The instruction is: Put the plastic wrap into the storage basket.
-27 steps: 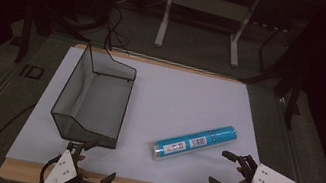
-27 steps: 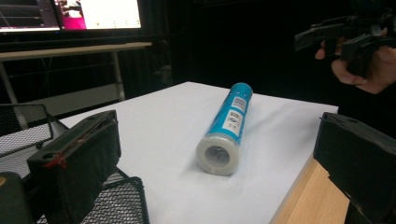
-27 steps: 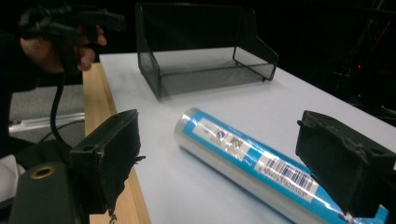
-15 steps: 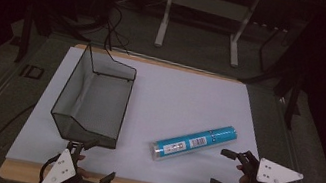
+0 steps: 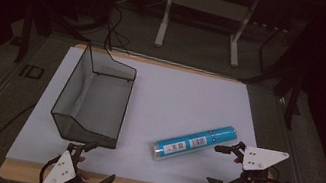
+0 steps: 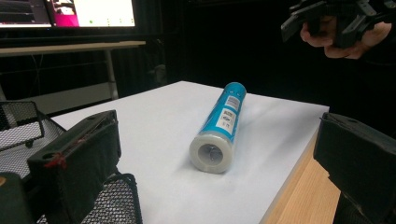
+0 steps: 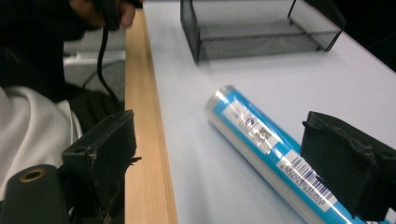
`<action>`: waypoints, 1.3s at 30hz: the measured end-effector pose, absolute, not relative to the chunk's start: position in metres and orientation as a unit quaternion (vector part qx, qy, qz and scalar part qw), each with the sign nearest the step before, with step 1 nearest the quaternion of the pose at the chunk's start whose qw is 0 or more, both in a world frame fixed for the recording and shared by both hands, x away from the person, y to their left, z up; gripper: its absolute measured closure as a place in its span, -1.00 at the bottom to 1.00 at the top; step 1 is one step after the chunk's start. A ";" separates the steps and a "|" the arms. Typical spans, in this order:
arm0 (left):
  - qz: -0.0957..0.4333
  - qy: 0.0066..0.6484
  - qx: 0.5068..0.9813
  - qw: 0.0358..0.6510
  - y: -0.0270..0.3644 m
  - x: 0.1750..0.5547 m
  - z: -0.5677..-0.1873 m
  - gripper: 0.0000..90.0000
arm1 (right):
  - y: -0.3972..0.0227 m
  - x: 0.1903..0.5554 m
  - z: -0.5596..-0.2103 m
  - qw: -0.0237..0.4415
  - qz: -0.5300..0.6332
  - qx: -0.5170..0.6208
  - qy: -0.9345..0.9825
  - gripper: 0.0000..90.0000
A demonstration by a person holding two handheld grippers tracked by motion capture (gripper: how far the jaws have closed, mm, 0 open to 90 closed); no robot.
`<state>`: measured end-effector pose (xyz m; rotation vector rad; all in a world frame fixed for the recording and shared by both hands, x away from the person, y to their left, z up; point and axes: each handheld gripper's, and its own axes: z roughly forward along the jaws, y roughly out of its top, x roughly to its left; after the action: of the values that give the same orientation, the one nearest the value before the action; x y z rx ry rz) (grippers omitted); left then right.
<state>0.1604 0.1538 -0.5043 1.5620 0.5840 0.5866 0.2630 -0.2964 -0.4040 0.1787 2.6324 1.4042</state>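
While it lies on its side on the white surface [image 5: 184, 100], the blue tube [image 5: 195, 143] rests right of centre, slanting from its near-left clear cap up to its far-right end. A white label with a barcode runs along its body. Nothing holds it.

Just to the right of the tube's far end is the right gripper [image 5: 225, 167], its jaws spread wide apart and empty. The upper jaw tip sits just beside the tube's right end, apart from it by a small gap; the lower jaw hangs near the front edge of the surface. Compared with a moment ago, this gripper has shifted a little left and closer to the tube, and its grey plate has levelled out. That suggests the reach for the tube is under way, though the jaws do not yet straddle it. In the right gripper view the tube runs past one jaw rather than between both.

At the near-left corner, the left gripper [image 5: 97, 165] has kept its place, jaws also wide open and empty, close to the near end of a black wire mesh tray [image 5: 91, 96]. The tray is empty and stands left of the tube, well apart from it, a likely place for the tube.
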 end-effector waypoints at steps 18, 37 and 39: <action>0.254 0.255 0.685 0.634 0.154 0.160 -0.505 -0.97 | -0.264 0.288 -0.414 0.070 0.301 0.044 0.950 -0.75; 0.254 0.252 0.688 0.631 0.153 0.161 -0.506 -0.97 | -0.236 0.332 -0.425 0.073 0.171 0.015 0.983 -0.70; 0.253 0.252 0.689 0.631 0.153 0.161 -0.506 -0.97 | -0.231 0.338 -0.425 0.069 0.157 0.011 0.985 -0.70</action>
<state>0.1611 0.1530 -0.5056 1.5763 0.5769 0.5798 0.3375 -0.2312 -0.4254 0.0327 2.9659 0.4727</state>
